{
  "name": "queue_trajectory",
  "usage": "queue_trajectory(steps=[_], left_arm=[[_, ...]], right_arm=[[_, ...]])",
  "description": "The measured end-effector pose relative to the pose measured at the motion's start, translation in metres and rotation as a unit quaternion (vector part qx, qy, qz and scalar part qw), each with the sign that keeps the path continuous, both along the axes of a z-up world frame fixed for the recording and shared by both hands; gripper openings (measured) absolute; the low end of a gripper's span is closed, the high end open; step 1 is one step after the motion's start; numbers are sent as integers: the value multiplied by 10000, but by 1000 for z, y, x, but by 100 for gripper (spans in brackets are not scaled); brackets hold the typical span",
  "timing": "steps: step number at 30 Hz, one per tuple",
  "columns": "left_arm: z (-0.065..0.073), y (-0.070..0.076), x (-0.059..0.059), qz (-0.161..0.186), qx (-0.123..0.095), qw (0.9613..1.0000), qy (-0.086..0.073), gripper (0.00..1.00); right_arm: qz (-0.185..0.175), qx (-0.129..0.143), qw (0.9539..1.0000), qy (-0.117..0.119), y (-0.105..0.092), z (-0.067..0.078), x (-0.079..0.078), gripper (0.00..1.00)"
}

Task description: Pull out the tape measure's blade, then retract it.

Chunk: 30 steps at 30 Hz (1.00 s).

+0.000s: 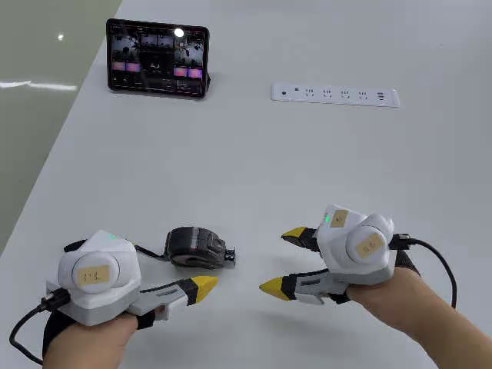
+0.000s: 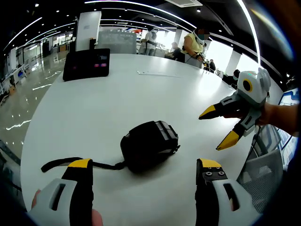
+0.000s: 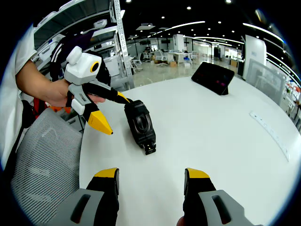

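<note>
Here, a black tape measure [image 1: 196, 246] lies at lower left on the white table [image 1: 254, 154]. The left gripper [image 2: 145, 165] is just beside it, jaws spread and empty. The right gripper [image 1: 283, 260], at lower right, is likewise released.

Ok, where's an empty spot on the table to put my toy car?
The widest bare patch is the middle of the white table, between the dark tablet and white power strip at the back and the black tape measure in front. It's crowded there: the left claw sits at the tape measure, the right claw close beside.

light: bright, ceiling strips [image 3: 188, 24] | shadows: soft | glare: tablet screen [image 1: 157, 58] | edges: fisheye-warped | focus: sharp
</note>
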<state>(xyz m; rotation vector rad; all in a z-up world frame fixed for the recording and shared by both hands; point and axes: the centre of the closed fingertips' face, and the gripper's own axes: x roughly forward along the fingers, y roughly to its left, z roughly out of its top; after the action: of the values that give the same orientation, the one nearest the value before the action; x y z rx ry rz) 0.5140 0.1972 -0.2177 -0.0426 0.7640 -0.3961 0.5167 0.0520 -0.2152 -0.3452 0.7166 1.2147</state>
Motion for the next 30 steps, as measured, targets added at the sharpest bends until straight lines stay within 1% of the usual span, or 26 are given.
queue_trajectory(steps=[3, 5, 8, 10, 12, 19, 21, 25, 30], left_arm=[[0, 2, -2, -57, 31, 10000, 9, 90], [0, 3, -3, -97, 76, 9999, 1, 90], [1, 3, -4, -152, 80, 9999, -12, 90], [2, 4, -4, -177, 96, 9998, -49, 91], [2, 5, -5, -211, 130, 9997, -34, 92], [3, 8, -7, -320, 147, 9994, -66, 95], [4, 9, -8, -364, 189, 9991, -89, 95], [5, 10, -9, -414, 192, 9989, -95, 96], [8, 10, -11, -537, 179, 9983, -142, 99]], right_arm=[[-52, -4, 10000, 31, -3, 1, -1, 54], [-85, -20, 10000, 14, -6, 2, -1, 55], [-125, -25, 9999, 5, -9, 4, -2, 56], [-193, -14, 9998, 0, -13, 5, -2, 57], [-228, 2, 9997, -28, -16, 7, -2, 57], [-415, 6, 9991, -111, -29, 11, 0, 60], [-472, 44, 9988, -84, -32, 12, -1, 61], [-537, 33, 9985, -76, -38, 12, -3, 63], [-619, 36, 9980, -90, -48, 14, -5, 66]])
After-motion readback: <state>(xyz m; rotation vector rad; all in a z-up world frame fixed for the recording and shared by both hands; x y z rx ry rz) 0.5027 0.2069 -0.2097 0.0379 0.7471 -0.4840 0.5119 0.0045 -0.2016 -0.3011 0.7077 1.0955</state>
